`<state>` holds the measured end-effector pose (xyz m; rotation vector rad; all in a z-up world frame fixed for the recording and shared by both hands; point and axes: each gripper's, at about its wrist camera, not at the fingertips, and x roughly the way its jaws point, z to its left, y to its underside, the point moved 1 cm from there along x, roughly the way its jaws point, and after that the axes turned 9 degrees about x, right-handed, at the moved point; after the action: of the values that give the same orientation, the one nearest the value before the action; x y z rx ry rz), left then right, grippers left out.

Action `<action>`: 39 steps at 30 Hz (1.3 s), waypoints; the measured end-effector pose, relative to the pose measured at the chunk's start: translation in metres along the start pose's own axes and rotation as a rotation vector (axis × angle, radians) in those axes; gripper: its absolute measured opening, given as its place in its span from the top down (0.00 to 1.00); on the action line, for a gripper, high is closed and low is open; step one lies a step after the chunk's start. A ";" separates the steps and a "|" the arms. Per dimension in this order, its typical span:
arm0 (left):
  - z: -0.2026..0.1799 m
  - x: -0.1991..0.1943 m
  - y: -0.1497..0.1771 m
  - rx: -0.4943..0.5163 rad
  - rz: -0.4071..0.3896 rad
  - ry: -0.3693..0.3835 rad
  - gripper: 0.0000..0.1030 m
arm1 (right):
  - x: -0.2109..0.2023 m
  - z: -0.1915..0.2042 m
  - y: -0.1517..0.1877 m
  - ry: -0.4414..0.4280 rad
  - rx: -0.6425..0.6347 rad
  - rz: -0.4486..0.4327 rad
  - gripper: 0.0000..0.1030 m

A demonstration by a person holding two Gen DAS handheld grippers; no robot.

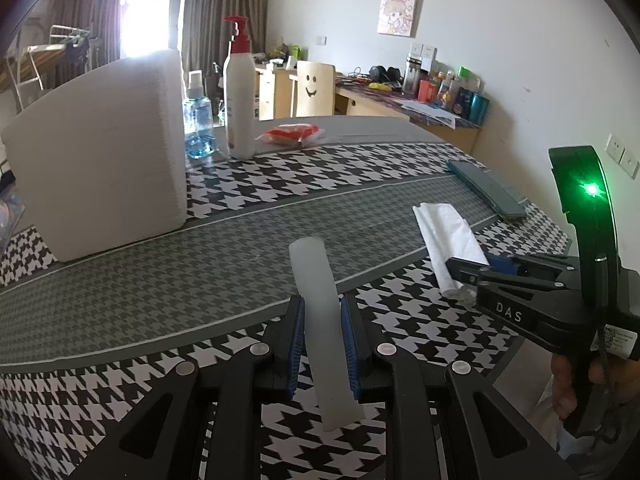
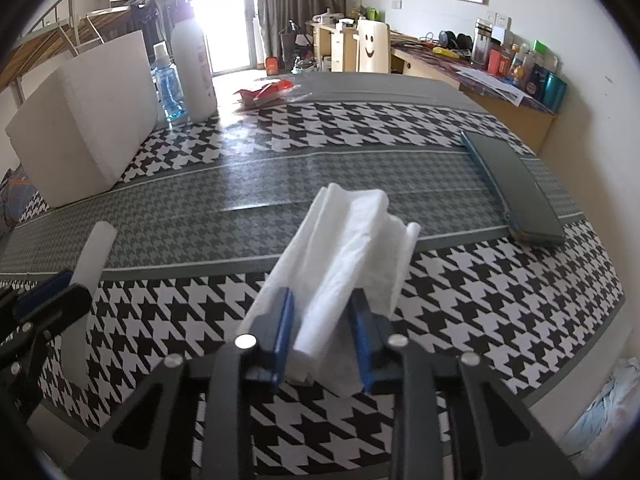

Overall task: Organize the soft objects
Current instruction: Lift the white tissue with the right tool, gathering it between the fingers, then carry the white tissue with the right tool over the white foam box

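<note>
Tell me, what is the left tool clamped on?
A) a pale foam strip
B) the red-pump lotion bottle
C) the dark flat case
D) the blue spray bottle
A: in the left wrist view the left tool has its blue pads pressed on both sides of a pale foam strip.

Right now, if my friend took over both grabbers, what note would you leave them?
Left gripper: shut on the translucent strip, held above the checked tablecloth.
Right gripper: jaws around the folded white tissue, pads pressing its sides.
Big white foam block stands far left, by the bottles.
Done: both soft things gripped.
Left: where they should go isn't shown; probably gather them together.
</note>
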<state>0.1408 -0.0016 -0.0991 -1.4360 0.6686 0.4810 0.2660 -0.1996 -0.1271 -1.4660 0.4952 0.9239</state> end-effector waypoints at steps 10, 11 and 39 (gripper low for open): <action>0.021 -0.019 0.000 -0.027 -0.032 -0.033 0.80 | -0.008 0.005 0.000 -0.102 0.032 -0.031 0.91; 0.023 -0.021 0.000 -0.030 -0.038 -0.037 0.80 | -0.011 0.006 -0.001 -0.106 0.031 -0.037 0.91; 0.044 -0.057 -0.021 -0.009 -0.147 -0.091 0.80 | -0.052 0.032 -0.026 -0.235 -0.045 -0.163 0.91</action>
<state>0.1186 0.0452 -0.0450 -1.4508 0.4846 0.4317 0.2475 -0.1766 -0.0671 -1.3937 0.1799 0.9666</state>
